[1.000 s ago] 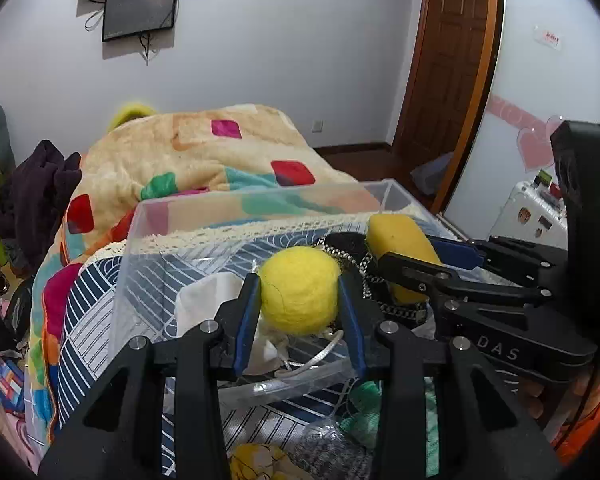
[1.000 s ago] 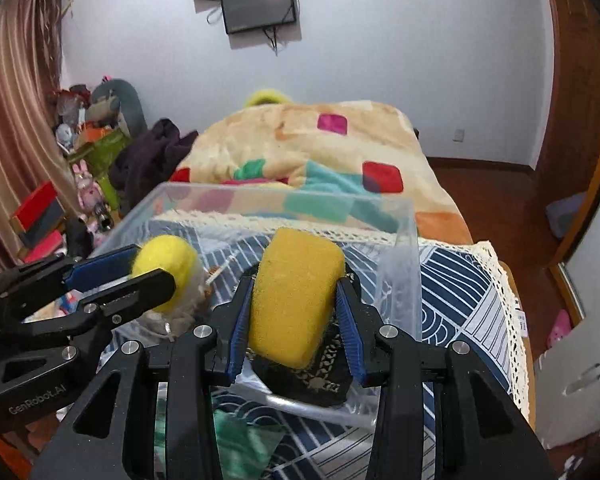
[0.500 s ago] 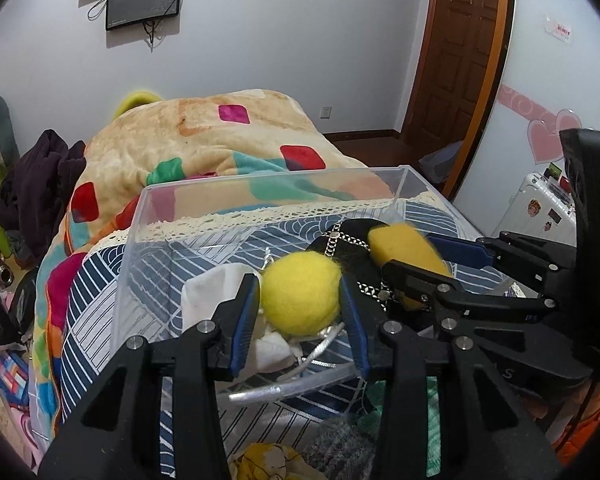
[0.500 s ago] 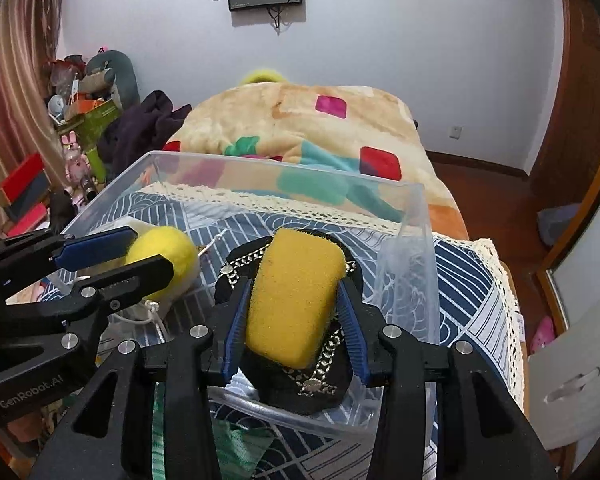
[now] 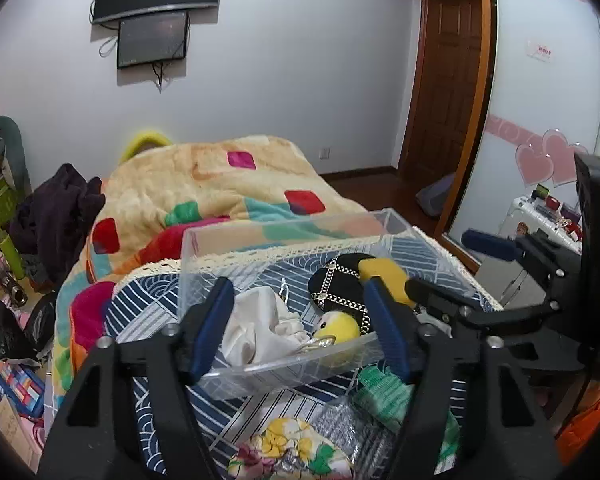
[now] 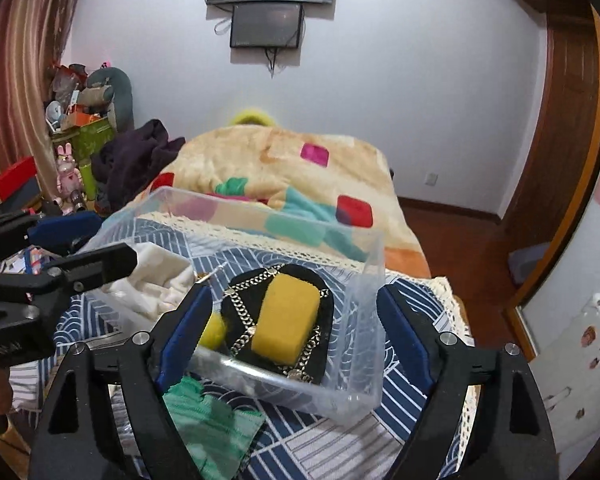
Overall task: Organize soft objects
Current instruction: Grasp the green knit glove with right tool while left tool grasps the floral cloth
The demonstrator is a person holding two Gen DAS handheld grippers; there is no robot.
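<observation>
Two soft pieces now lie in our clear bin [image 6: 374,264]: the yellow sponge [image 6: 286,318] on a black pouch [image 5: 340,286], the yellow ball [image 5: 338,328] at its 9 o'clock. Both the left tool [image 5: 300,328] and right tool [image 6: 296,332] hang released; the green cloth [image 6: 204,420] and floral cloth [image 5: 288,448] remain outside at 6 o'clock.

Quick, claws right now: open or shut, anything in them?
Left claw: open, holding nothing; the yellow ball lies in the clear bin.
Right claw: open, holding nothing; the yellow sponge rests on the black pouch.

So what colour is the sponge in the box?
The sponge is yellow, seen best from the right wrist view.
</observation>
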